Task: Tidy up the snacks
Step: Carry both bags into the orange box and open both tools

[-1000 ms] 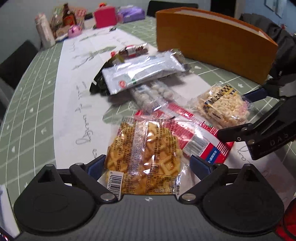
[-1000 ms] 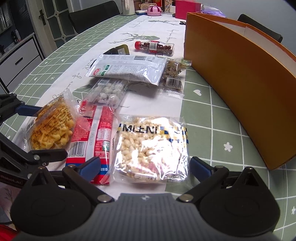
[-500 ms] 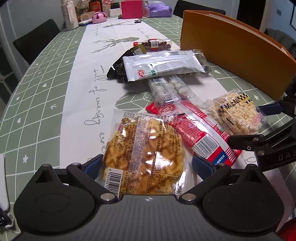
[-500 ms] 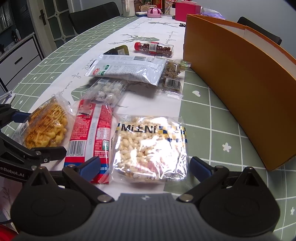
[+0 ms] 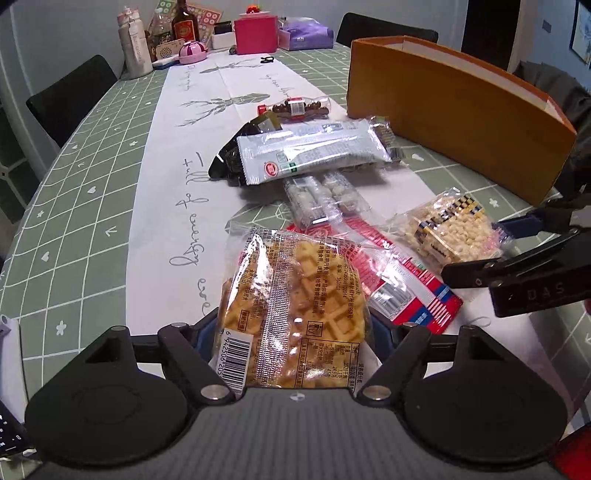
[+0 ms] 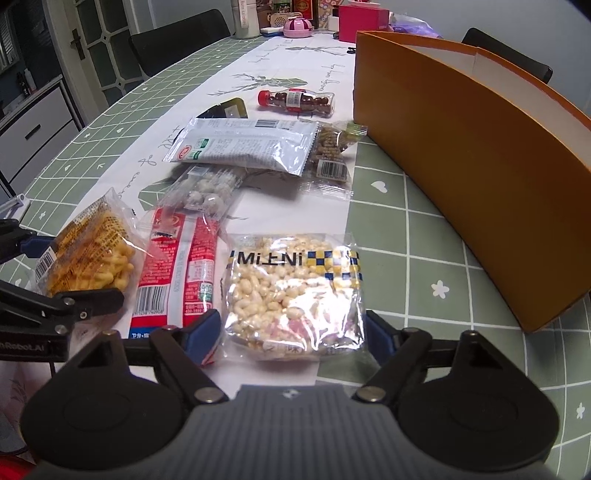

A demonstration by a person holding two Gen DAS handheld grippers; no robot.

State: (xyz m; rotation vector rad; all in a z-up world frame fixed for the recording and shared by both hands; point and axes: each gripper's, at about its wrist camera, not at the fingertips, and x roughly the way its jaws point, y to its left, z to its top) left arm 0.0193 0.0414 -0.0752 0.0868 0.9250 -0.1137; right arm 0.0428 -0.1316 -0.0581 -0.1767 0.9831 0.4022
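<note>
Far end of the green grid-patterned desk [image 5: 85,206]: pink square box [image 5: 255,35], pink round lidded container [image 5: 192,52], tall white bottle [image 5: 135,46], dark glass bottle [image 5: 183,25], purple packet [image 5: 304,37]. Black chairs [image 5: 72,94] around. White drawer cabinet [image 6: 35,127] leftward.

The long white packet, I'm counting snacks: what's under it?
The long white packet overlaps a black bag at one end and a peanut pack at the other. Anything else beneath is hidden.

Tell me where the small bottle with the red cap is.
In the right wrist view the bottle lies on its side on the white runner, beyond the silver packet and left of the orange box.
</note>
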